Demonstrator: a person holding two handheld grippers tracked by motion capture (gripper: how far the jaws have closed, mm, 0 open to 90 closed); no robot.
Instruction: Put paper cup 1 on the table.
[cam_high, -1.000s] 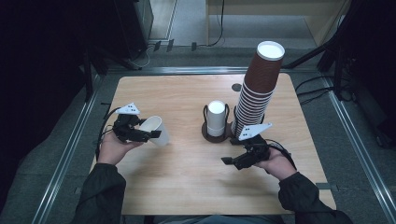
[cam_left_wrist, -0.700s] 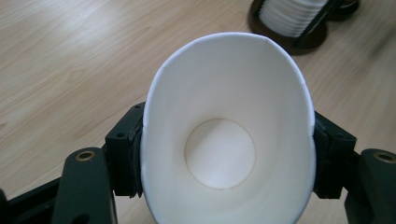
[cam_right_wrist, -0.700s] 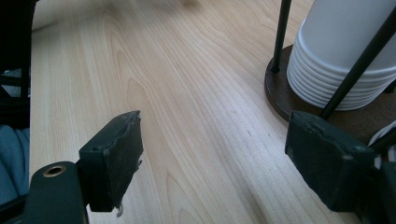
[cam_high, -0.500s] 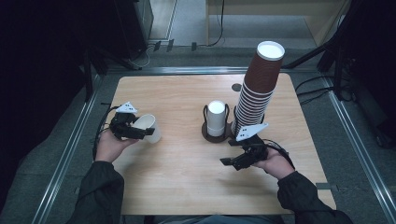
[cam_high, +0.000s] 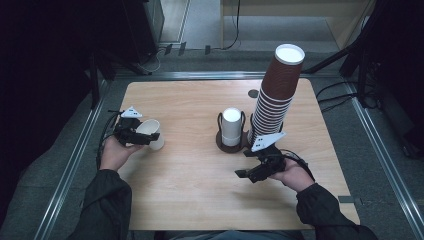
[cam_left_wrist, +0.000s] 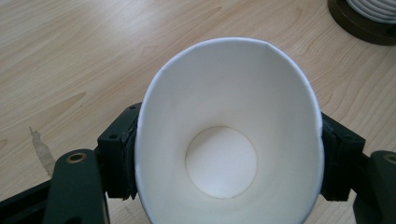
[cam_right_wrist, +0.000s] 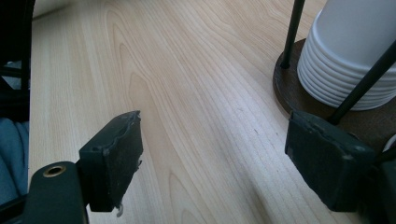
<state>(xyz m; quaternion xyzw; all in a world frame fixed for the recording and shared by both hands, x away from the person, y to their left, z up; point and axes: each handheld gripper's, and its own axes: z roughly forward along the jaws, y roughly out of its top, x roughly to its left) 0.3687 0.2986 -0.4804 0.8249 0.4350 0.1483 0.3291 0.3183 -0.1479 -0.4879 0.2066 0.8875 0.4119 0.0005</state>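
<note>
Left gripper (cam_high: 142, 136) holds a white paper cup (cam_high: 151, 133) over the left part of the counter (cam_high: 190, 200). In the left gripper view its fingers (cam_left_wrist: 122, 154) pinch the cup (cam_left_wrist: 229, 135) from both sides, just below the rim, and the mouth is pressed into an oval. The cup lies tilted, mouth toward the gripper's camera. Interior is clean and empty; only the flat white base shows.

Right gripper (cam_high: 250, 172) hovers low over the counter, in front of the holder. Its fingers (cam_right_wrist: 114, 158) stand spread with bare wood between them; nothing is held.

Containers: a dark round holder (cam_high: 231, 144) with thin black uprights stands at mid-counter and carries a short stack of white cups (cam_high: 231, 125), nested upside down. Just to its right stands a tall stack of brown cups (cam_high: 275, 95), leaning slightly, white base uppermost. In the right gripper view the white stack (cam_right_wrist: 350, 56) sits inside the holder's uprights (cam_right_wrist: 292, 32).

Judgement: the step in hand appears to be carrying off one separated cup and setting it down. To do it well, the squeeze should be eased, as the wall is already deformed. The cup should be brought upright and lowered until its base meets the wood before release. The free gripper should stay clear of the tall stack, which looks easy to topple.
</note>
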